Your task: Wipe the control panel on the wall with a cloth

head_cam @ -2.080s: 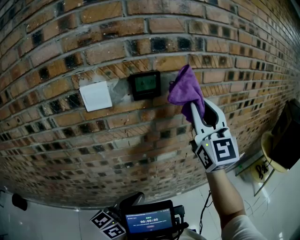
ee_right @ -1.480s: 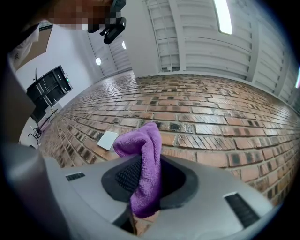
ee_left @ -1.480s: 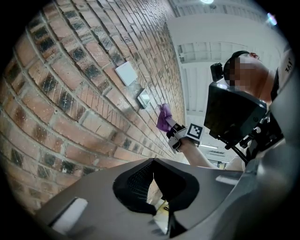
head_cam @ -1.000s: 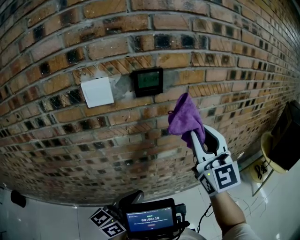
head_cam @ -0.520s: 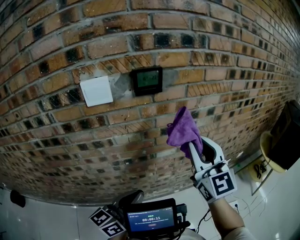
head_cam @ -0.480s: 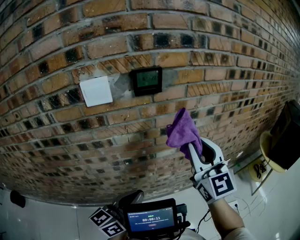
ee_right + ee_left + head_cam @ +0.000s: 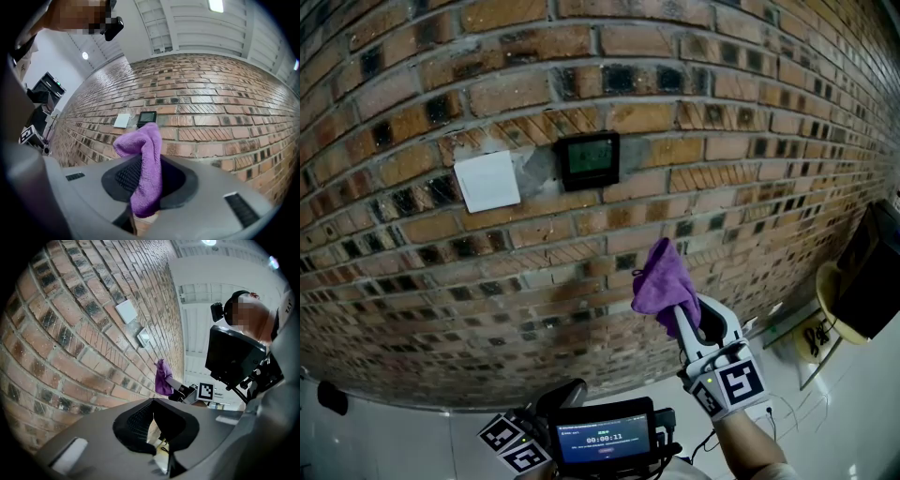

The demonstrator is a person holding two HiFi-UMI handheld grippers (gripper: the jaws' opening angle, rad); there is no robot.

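**Control panel clear as the cloth drops away**

The control panel (image 7: 588,159) sits on the brick wall (image 7: 750,141), just beside a white switch plate (image 7: 487,181). The right gripper (image 7: 686,317), its jaws clamped on the purple cloth (image 7: 664,286), has sunk from beside the panel to well below it. The left gripper (image 7: 157,427) hangs low, its jaws seemingly closed on nothing.

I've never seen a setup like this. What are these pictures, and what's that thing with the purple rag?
No robot: a person holds a two-jaw tool in each hand. One picture comes from a camera on the head, the others from cameras riding on each tool. The right tool grips a purple cloth, lower than the dark control panel on the brick wall; a white plate sits beside the panel. The left tool is shut, holding nothing.
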